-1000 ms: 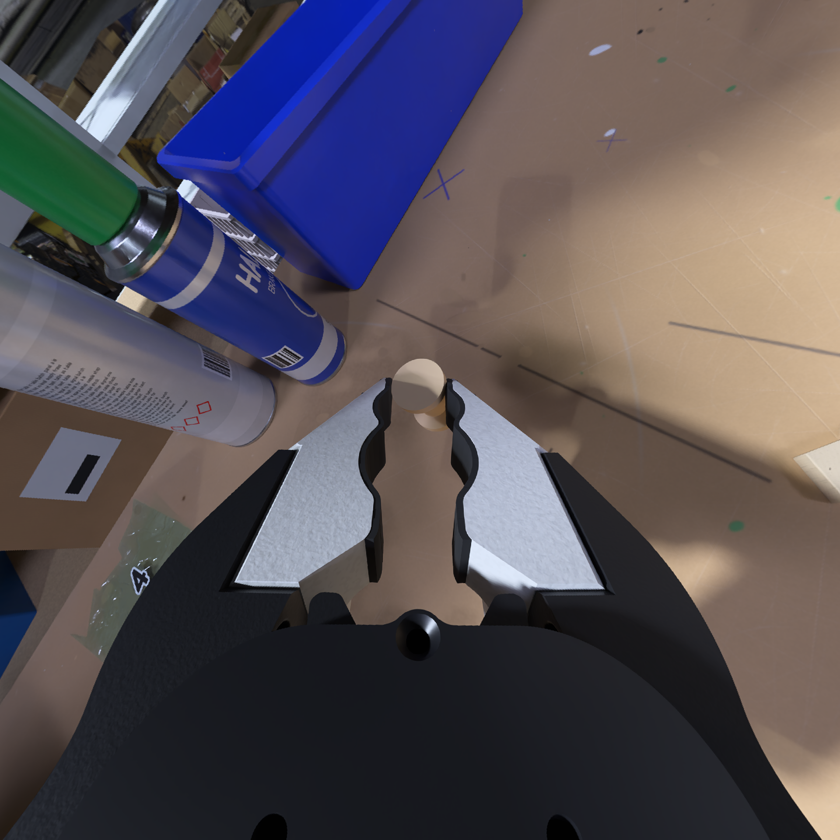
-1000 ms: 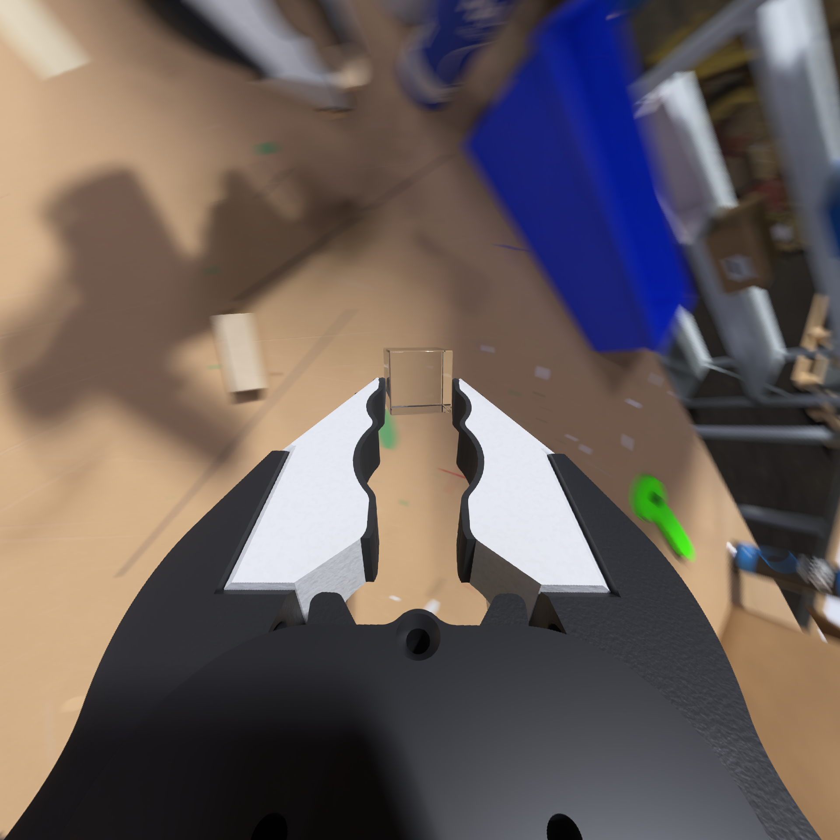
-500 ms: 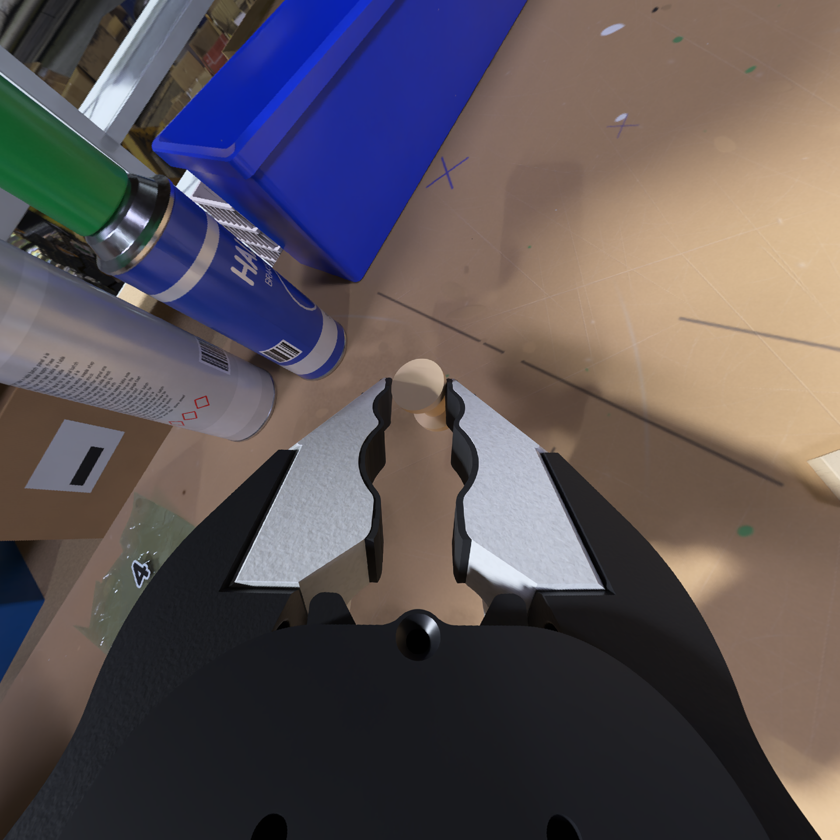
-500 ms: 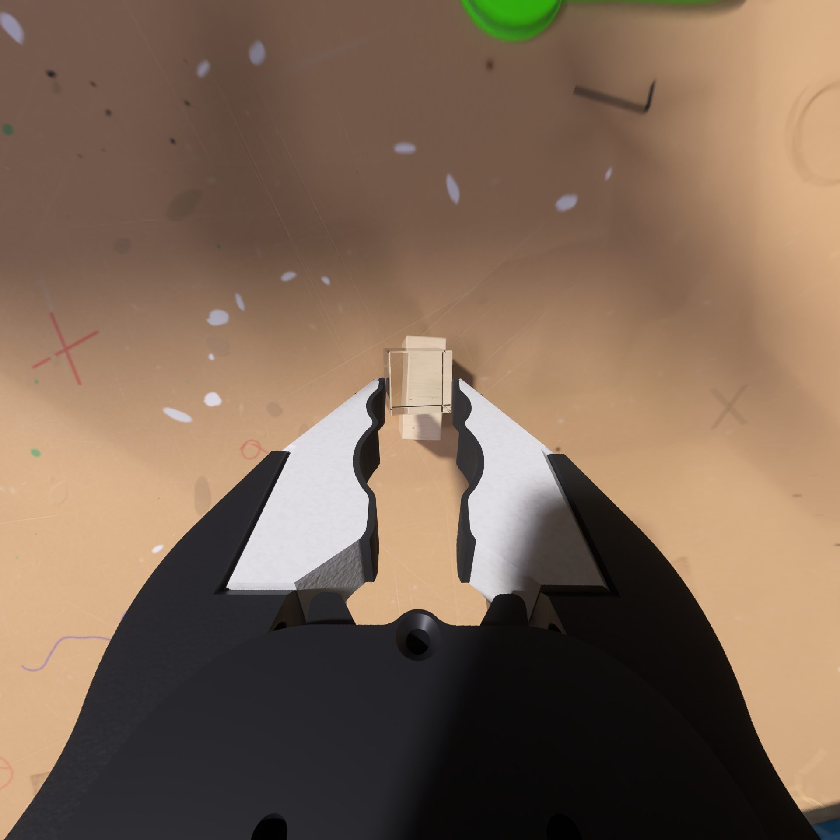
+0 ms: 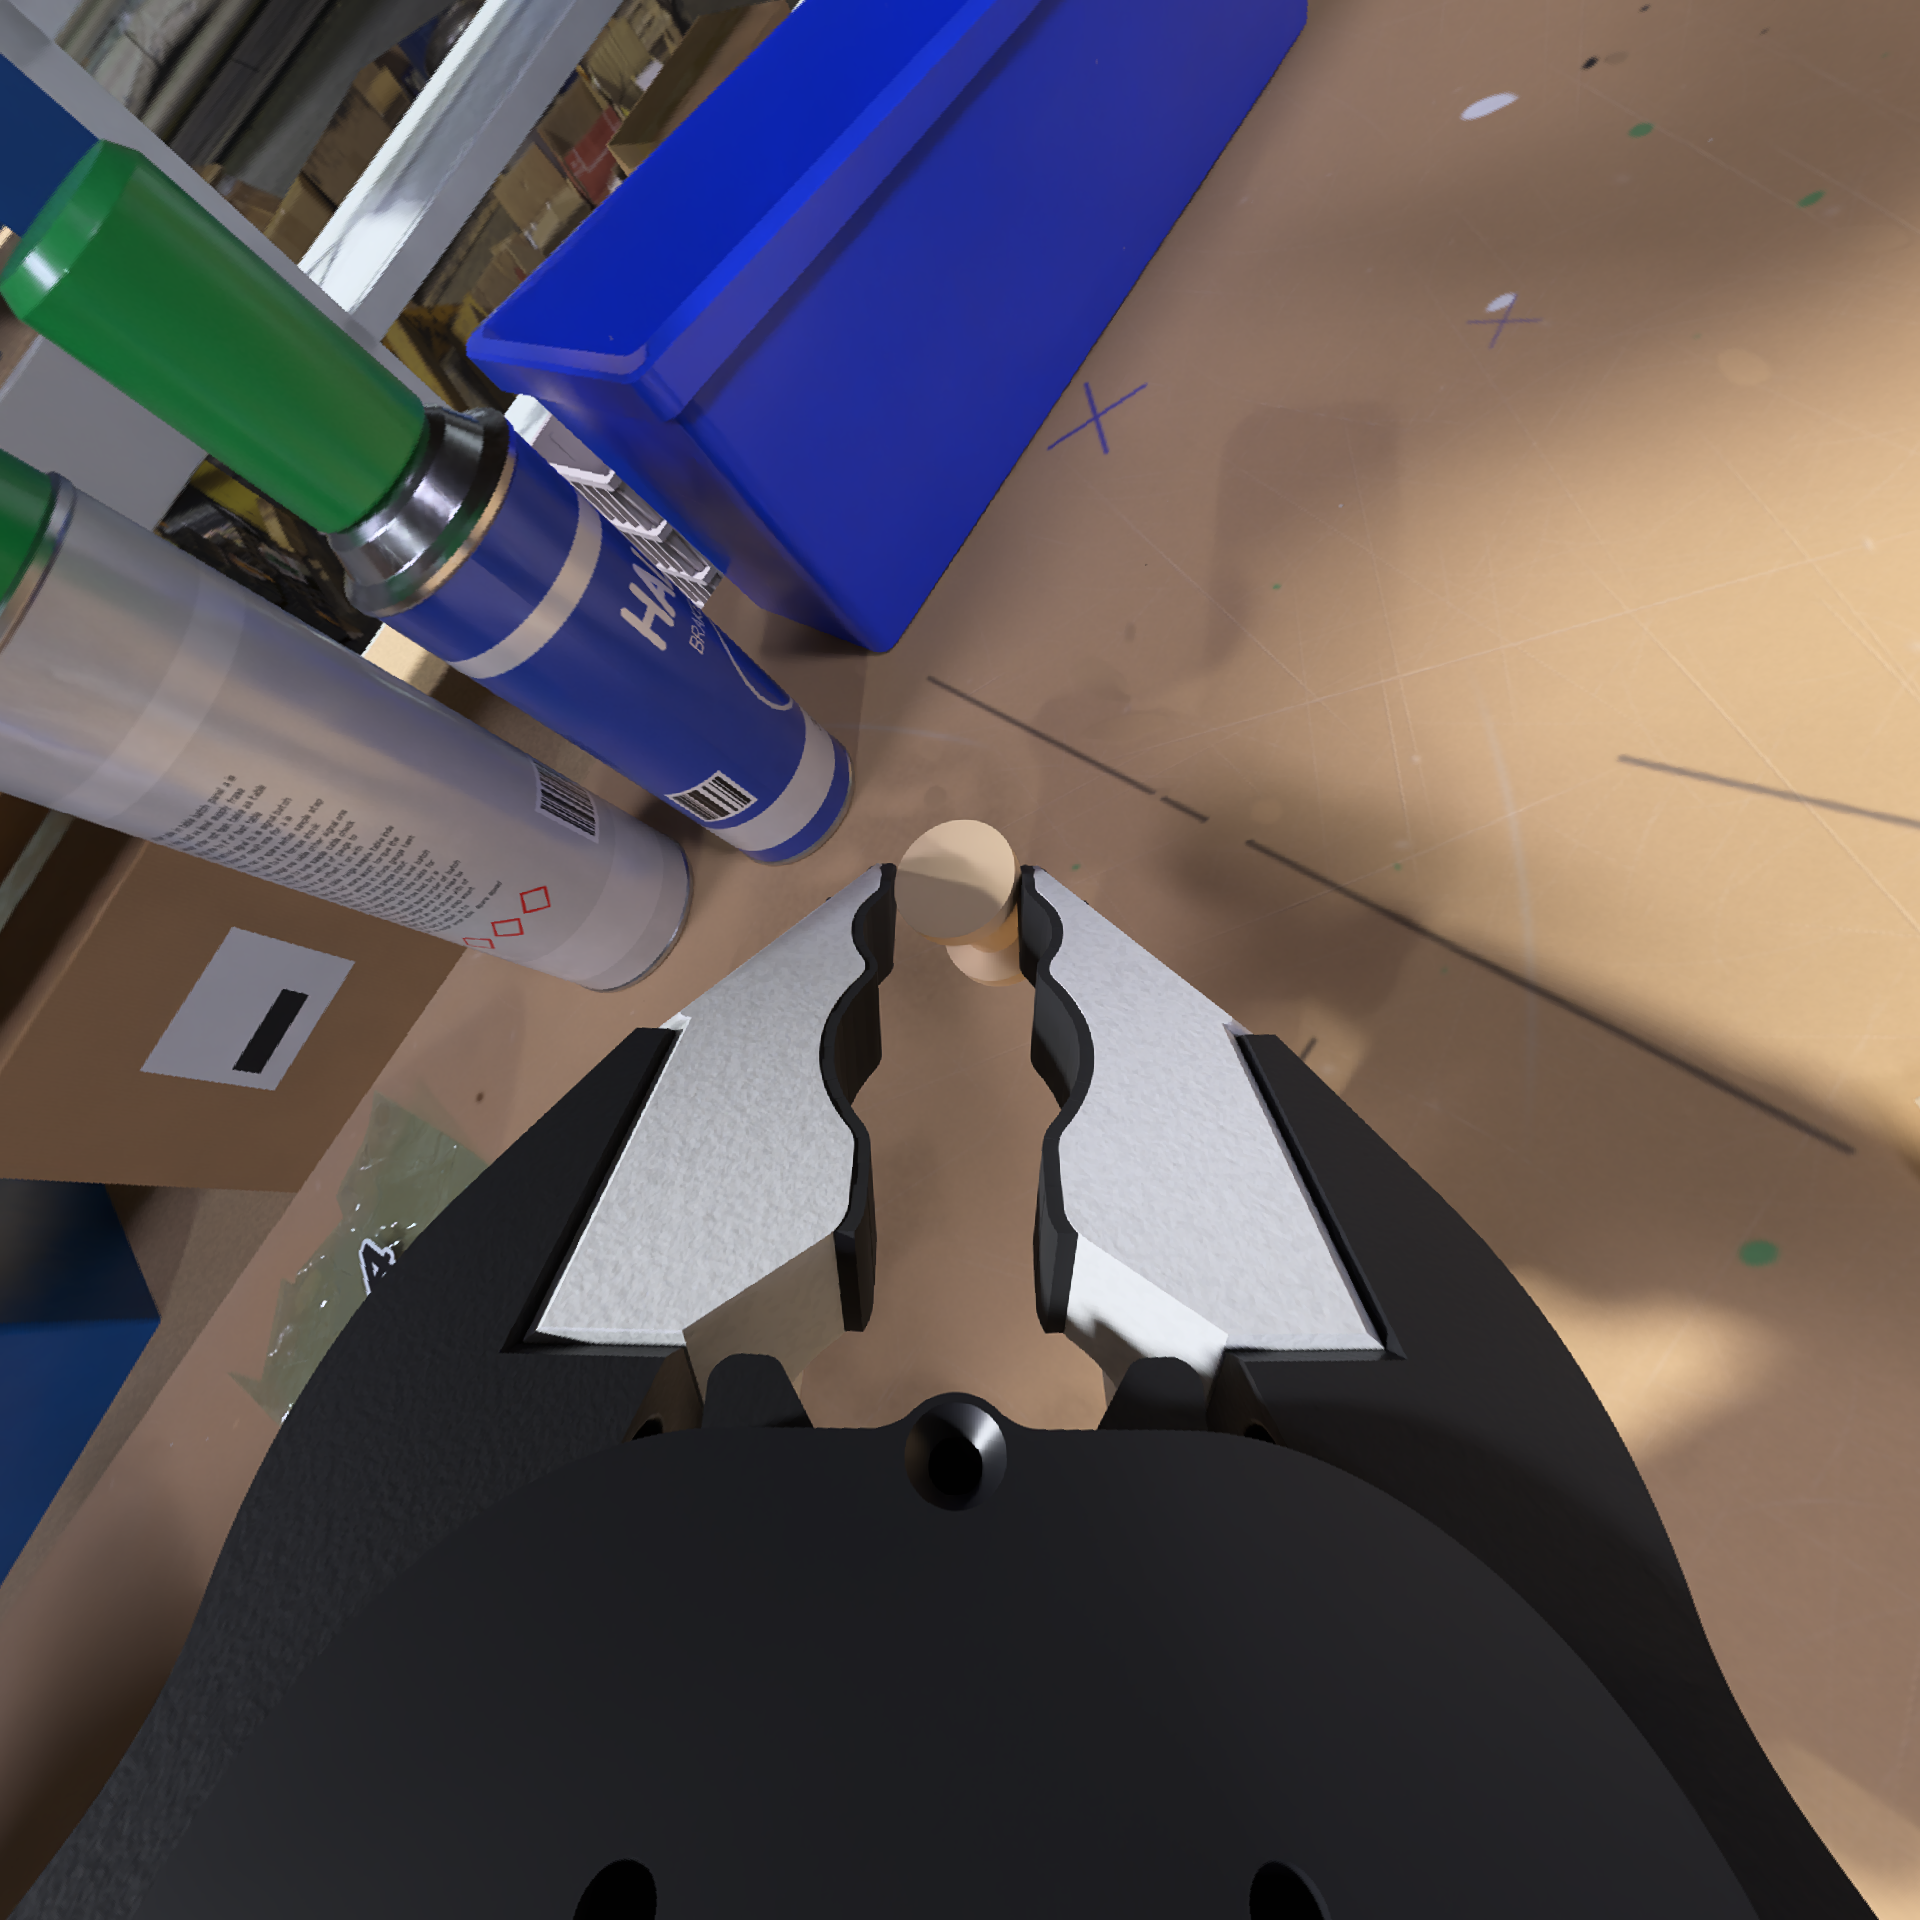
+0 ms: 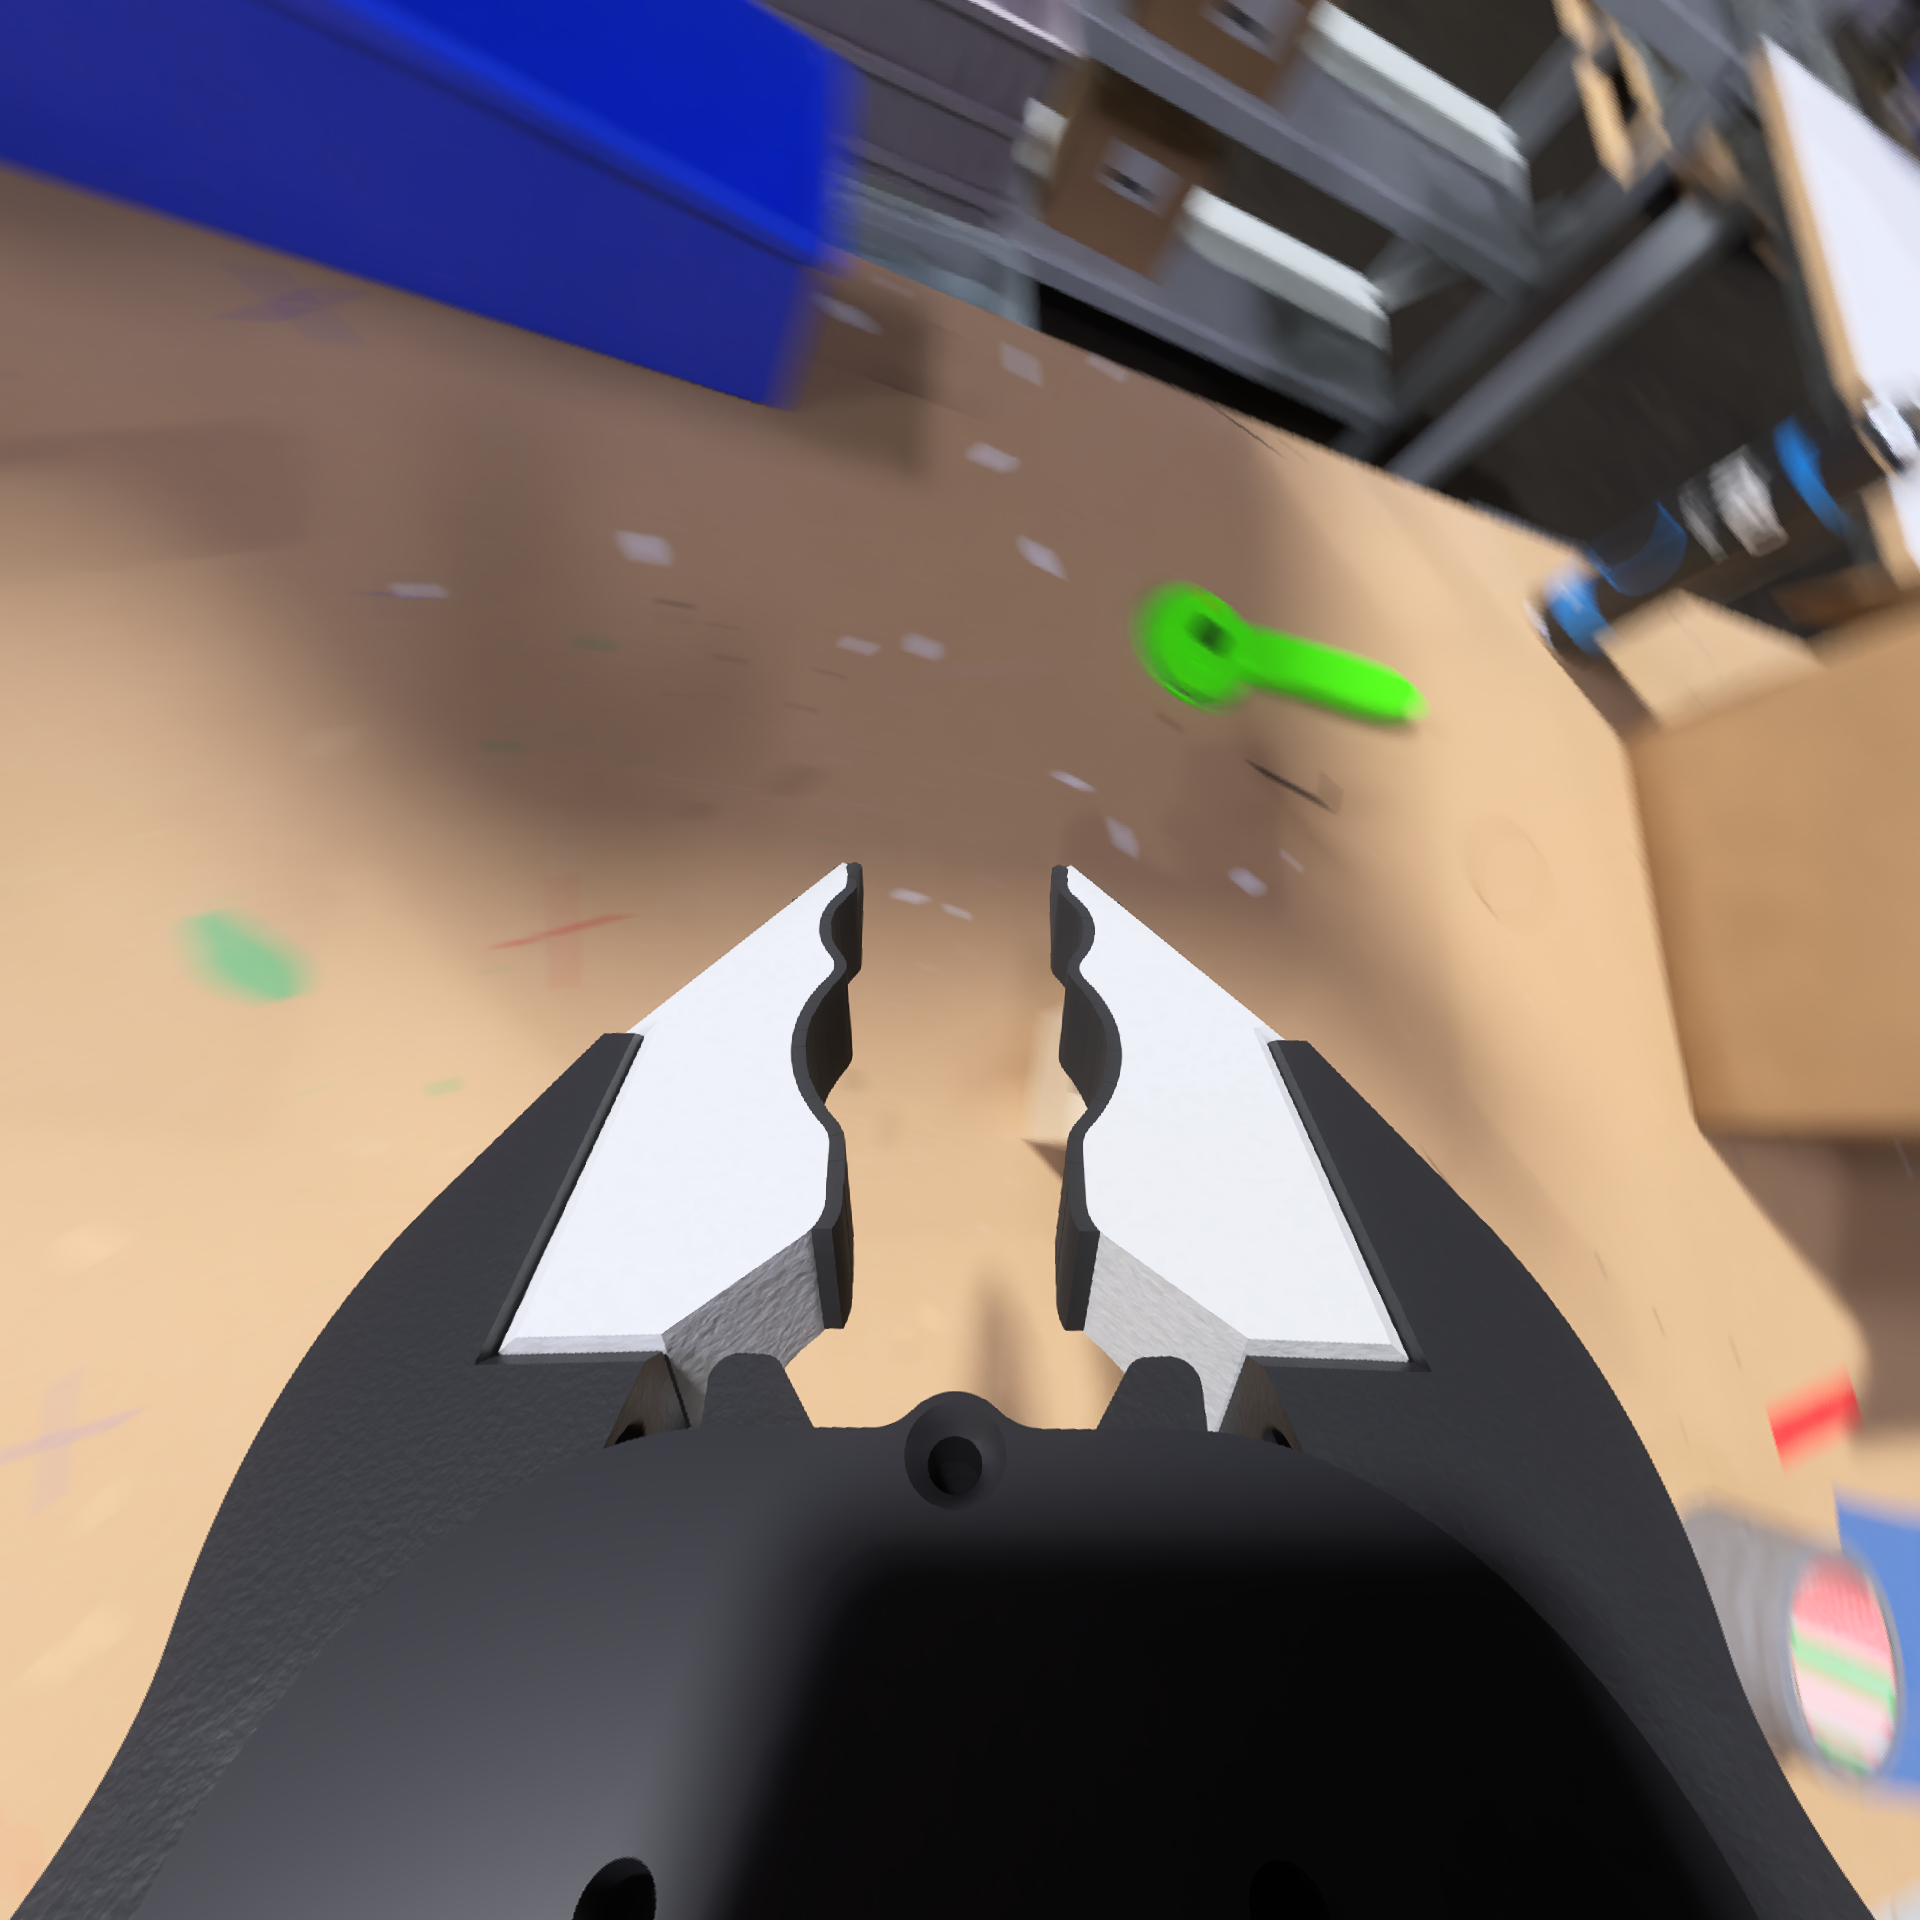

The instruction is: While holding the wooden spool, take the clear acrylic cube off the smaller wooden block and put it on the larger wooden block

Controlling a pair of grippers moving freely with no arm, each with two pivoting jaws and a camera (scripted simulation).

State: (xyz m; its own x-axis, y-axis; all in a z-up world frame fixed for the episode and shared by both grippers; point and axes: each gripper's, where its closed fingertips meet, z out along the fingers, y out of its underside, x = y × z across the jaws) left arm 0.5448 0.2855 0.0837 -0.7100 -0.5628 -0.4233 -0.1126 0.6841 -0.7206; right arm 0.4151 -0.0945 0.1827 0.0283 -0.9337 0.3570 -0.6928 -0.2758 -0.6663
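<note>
My left gripper (image 5: 956, 883) is shut on the wooden spool (image 5: 958, 883), a pale round piece held between its fingertips just above the brown table. My right gripper (image 6: 956, 878) is open and empty, with its jaws spread over the table. The right wrist view is motion-blurred. A pale wooden block (image 6: 1039, 1086) shows faintly low between the right fingers, close to the right one. I cannot make out the clear acrylic cube in either view. Which block this is I cannot tell.
A blue bin (image 5: 883, 312), a blue spray can (image 5: 623, 644), a silver can (image 5: 312, 769) and a cardboard box (image 5: 125, 1039) crowd the left gripper's left side. In the right wrist view are the blue bin (image 6: 416, 156), a green tool (image 6: 1268, 655), a cardboard box (image 6: 1787, 883) and shelving behind.
My right gripper was shut on the clear cube over a wooden block; its jaws are now open with no cube between them, and it has swung away fast. The left gripper barely moved.
</note>
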